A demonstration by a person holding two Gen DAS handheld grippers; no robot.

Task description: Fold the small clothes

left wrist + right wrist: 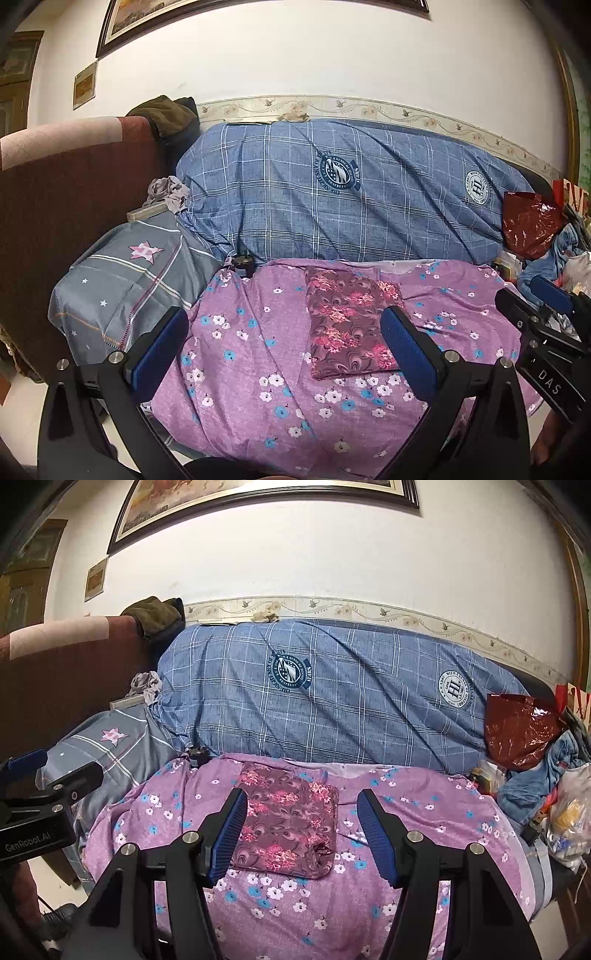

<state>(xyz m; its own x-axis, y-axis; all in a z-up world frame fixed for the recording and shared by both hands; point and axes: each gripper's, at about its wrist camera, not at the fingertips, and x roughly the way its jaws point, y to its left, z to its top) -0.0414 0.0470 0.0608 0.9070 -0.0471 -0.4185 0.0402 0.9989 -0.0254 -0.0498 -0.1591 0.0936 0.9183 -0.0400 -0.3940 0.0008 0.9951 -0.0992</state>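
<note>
Nearest, both hand-held grippers hang empty with jaws wide apart — the left hand-held gripper [284,354] just left of the folded maroon floral cloth [351,325], the right hand-held gripper [303,834] straddling its near edge. The cloth lies as a neat rectangle on the purple flowered bedspread [251,354], so the fold looks about finished. Pinch any loose corner lightly, press flat — the blue plaid bolster [332,192] lies beyond.
</note>
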